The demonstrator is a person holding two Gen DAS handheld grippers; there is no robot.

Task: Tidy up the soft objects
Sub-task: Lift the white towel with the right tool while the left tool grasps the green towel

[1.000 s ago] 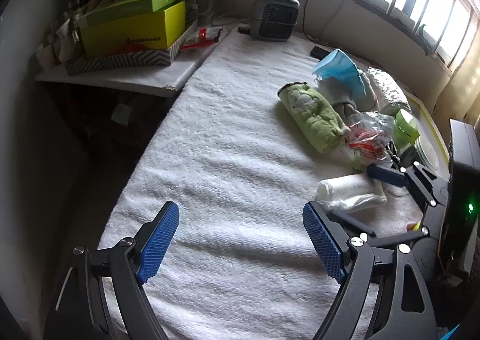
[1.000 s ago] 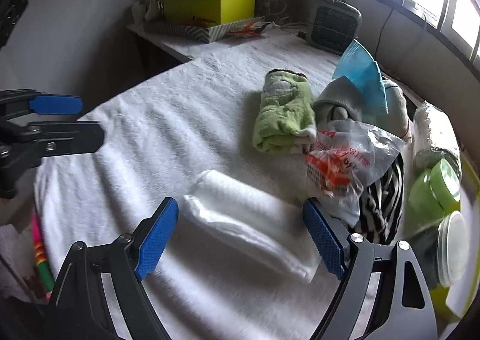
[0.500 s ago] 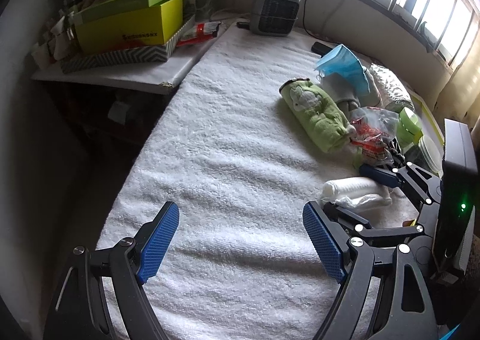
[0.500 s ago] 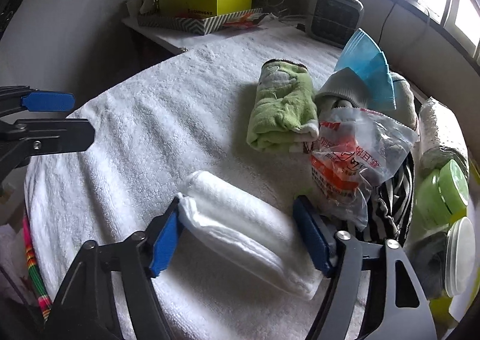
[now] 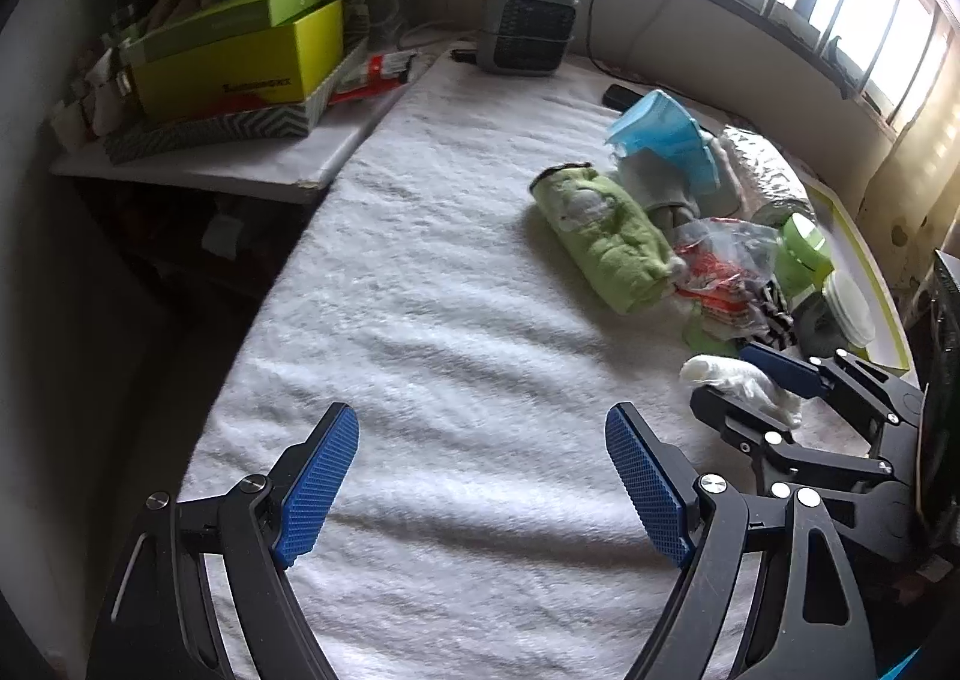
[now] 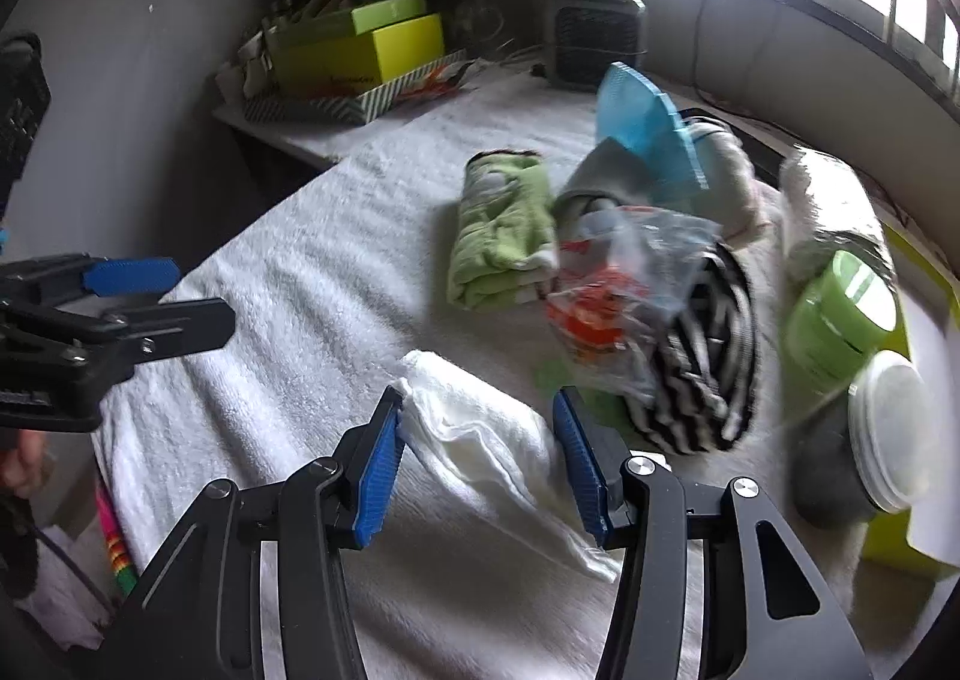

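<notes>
Right claw [image 6: 480, 464]: jaws just closing, pinching a folded white cloth [image 6: 486, 440] on the towel-covered tabletop [image 5: 420, 320]. Left claw [image 5: 486, 488]: spread, holding nothing. Rolled green towel [image 6: 498, 236] lies beyond, near the cloth.

Rolled cloth [image 6: 486, 440] on towel [image 6: 312, 284] — pile [image 6: 648, 284] behind.

The right hand-held gripper [image 6: 480, 461] has just been closing its jaws around the white folded cloth [image 6: 480, 428], which now lies between the pads. The cloth's near end is bunched and lifted off the white towel [image 5: 456, 332], closer to the striped fabric [image 6: 714, 356] than a second ago.
</notes>
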